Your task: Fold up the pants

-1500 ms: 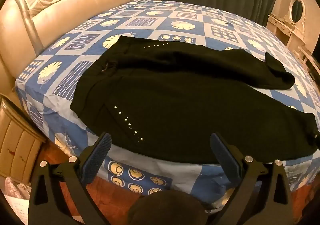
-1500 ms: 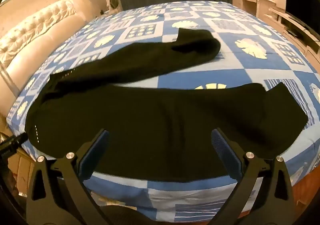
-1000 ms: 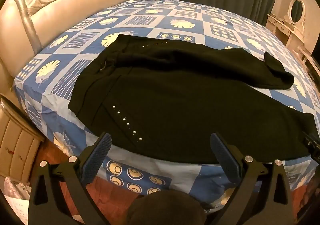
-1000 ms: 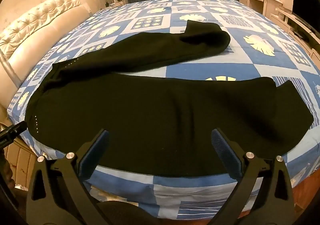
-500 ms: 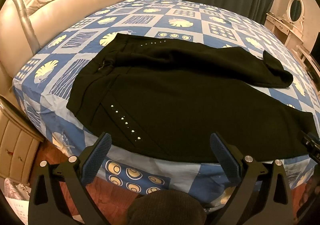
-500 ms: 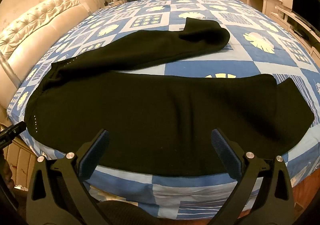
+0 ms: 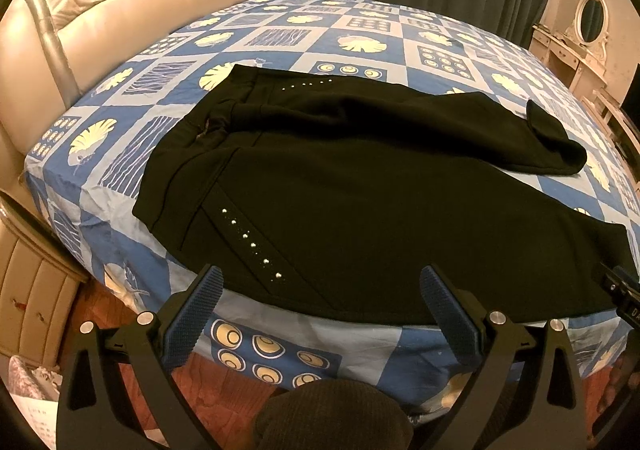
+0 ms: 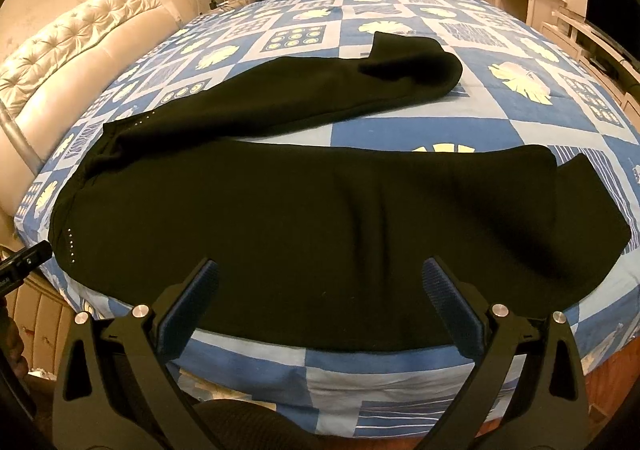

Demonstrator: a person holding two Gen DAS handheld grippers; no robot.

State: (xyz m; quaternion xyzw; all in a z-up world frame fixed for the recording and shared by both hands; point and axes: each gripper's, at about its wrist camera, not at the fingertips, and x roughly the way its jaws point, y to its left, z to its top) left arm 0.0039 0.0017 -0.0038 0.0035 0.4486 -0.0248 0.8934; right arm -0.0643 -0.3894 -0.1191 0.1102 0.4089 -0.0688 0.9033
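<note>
Pants: your black fabric pants with silver studs (image 7: 360, 185) (image 8: 304, 217) lie spread flat on the bed with the blue and white patchwork sheet (image 7: 360, 29) (image 8: 400, 129), waistband left, legs right, far leg's cuff curled over.
Left hand-held gripper (image 7: 320, 286): spread wide, holding nothing, above the near edge.
Right hand-held gripper (image 8: 320, 278): spread wide too, over the near leg.

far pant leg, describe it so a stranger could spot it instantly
Start at the bed with its blue patchwork sheet. Black pants lie across it; the far leg angles toward the curtains, and unlike the flat near leg, its cuff is flipped over.
</note>
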